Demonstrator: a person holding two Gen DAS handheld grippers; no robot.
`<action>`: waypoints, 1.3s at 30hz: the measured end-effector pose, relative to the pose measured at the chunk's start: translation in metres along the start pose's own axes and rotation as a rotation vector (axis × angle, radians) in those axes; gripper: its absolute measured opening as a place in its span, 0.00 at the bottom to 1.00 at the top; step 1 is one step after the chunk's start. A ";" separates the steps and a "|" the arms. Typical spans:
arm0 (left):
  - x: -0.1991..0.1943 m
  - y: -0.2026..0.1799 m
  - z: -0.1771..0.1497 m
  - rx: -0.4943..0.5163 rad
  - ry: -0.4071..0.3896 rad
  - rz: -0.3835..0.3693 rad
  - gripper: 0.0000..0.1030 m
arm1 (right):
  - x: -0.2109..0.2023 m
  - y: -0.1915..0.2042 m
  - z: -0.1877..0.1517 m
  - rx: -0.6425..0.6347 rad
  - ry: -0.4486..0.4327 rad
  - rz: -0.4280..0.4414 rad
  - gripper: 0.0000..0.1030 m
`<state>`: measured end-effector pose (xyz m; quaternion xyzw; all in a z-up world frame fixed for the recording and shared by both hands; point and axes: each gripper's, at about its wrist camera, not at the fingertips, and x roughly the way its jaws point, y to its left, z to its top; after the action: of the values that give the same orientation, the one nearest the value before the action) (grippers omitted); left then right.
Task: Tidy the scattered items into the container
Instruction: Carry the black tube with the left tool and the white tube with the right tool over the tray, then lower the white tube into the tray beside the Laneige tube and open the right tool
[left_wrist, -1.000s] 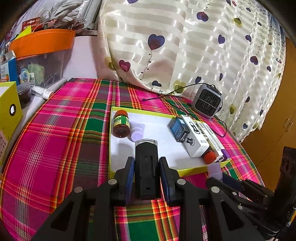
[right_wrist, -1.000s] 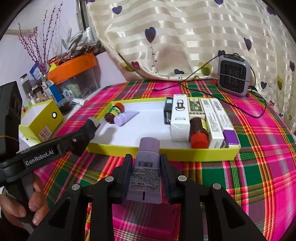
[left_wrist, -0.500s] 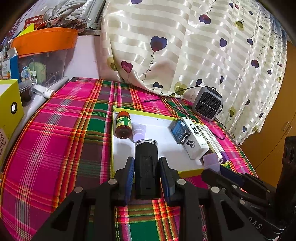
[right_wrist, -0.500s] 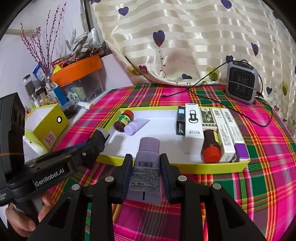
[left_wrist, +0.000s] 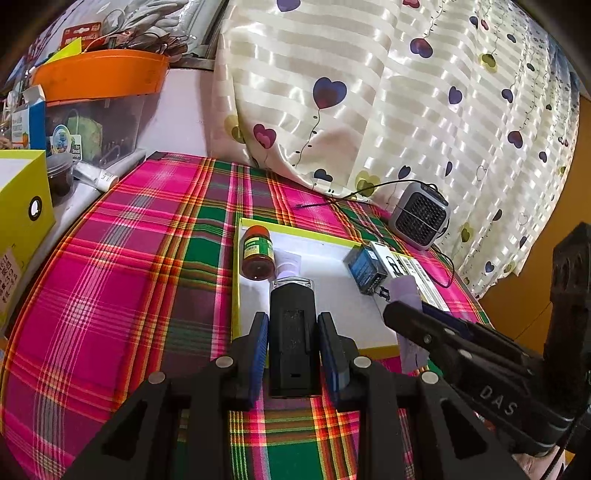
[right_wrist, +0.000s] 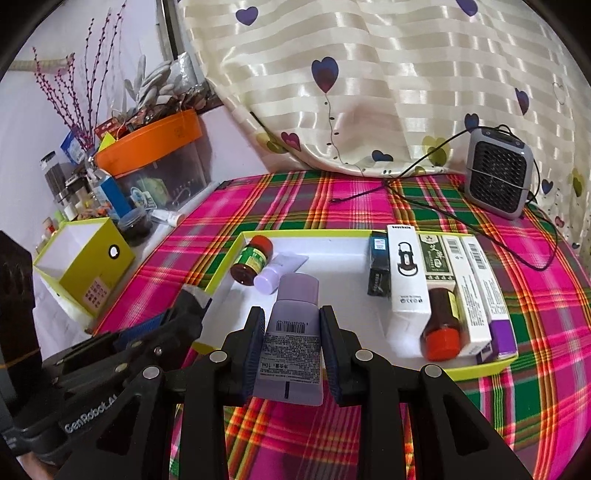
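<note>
Bench (left_wrist: 110, 280), tray (right_wrist: 332, 254) at centre. Left claw (left_wrist: 291, 350) clamped on black case (left_wrist: 291, 332); right claw (right_wrist: 291, 350) clamped on lilac tube (right_wrist: 293, 332). Both hover over tray's 6 o'clock edge. Step: delivery. Next: lower, release into bare middle.

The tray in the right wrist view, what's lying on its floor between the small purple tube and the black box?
Nothing: between the small purple tube and the black box the tray floor is bare white, as the right wrist view shows.
</note>
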<state>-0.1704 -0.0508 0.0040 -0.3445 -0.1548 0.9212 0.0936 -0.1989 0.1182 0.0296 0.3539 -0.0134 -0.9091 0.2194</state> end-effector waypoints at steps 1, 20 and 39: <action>0.000 0.000 0.000 -0.003 0.001 0.000 0.27 | 0.002 0.000 0.001 0.001 0.001 0.000 0.30; 0.001 0.007 0.002 -0.037 0.005 0.006 0.27 | 0.027 -0.001 0.015 0.024 0.041 0.004 0.30; 0.004 0.015 0.001 -0.069 0.012 0.020 0.27 | 0.086 -0.009 0.046 0.073 0.171 -0.010 0.30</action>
<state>-0.1755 -0.0643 -0.0028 -0.3544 -0.1823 0.9142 0.0732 -0.2882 0.0851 0.0078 0.4380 -0.0258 -0.8756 0.2020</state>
